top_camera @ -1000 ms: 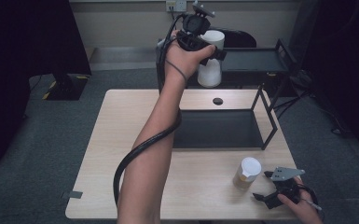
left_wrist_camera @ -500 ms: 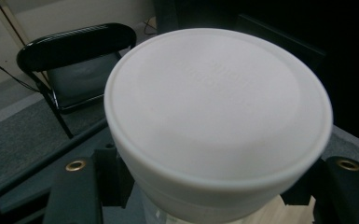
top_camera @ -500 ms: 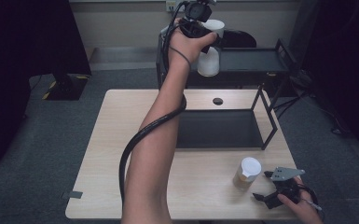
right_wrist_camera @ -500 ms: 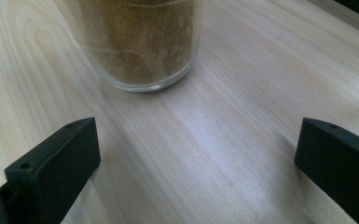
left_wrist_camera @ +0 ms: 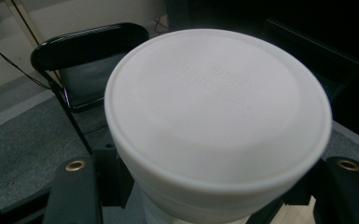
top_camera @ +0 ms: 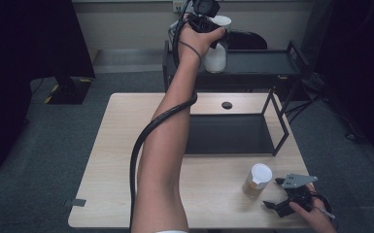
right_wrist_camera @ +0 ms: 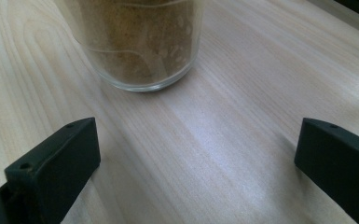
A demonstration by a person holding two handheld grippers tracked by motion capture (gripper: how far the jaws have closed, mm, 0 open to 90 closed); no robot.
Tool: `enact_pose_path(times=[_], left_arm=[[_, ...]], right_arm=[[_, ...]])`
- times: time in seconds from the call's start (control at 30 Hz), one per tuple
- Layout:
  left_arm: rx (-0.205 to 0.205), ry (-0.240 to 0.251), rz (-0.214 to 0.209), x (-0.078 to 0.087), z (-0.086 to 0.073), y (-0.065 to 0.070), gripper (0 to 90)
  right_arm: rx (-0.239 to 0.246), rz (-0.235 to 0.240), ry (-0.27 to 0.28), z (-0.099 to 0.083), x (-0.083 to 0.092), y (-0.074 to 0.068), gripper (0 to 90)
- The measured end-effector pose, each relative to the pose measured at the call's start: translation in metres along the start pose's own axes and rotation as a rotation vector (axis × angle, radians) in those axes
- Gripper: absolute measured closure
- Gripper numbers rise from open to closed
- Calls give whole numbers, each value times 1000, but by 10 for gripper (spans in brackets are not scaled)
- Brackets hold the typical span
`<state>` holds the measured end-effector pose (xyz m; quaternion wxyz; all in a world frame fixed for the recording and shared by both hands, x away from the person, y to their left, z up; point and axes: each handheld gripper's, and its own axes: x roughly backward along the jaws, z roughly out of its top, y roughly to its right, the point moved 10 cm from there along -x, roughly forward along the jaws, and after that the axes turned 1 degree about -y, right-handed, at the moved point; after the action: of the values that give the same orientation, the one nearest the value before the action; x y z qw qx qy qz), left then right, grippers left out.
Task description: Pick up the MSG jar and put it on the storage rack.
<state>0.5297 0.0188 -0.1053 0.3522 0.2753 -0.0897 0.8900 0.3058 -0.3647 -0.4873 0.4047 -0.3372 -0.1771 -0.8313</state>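
Overhead, the left gripper [top_camera: 212,30] clenched a white container [top_camera: 216,51] above the dark shelf [top_camera: 262,63] beyond the surface [top_camera: 126,145], while the right gripper [right_wrist_camera: 196,163] view alone revealed brown powder inside the jar [right_wrist_camera: 140,42] just ahead of spread jaws.

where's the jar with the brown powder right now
In the high view the jar stands on the table's near right part, just left of the open right gripper, untouched.

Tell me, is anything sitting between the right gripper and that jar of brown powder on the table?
Nothing visible does. The right gripper is open, and bare wooden table lies between its jaws and the jar just ahead.
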Motion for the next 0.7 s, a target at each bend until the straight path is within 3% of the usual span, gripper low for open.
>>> enact_pose_path(times=[0.7], left_arm=[[-3, 9, 6, -4, -3, -2, 344]], right_arm=[[0, 0, 0, 0, 0, 0, 0]])
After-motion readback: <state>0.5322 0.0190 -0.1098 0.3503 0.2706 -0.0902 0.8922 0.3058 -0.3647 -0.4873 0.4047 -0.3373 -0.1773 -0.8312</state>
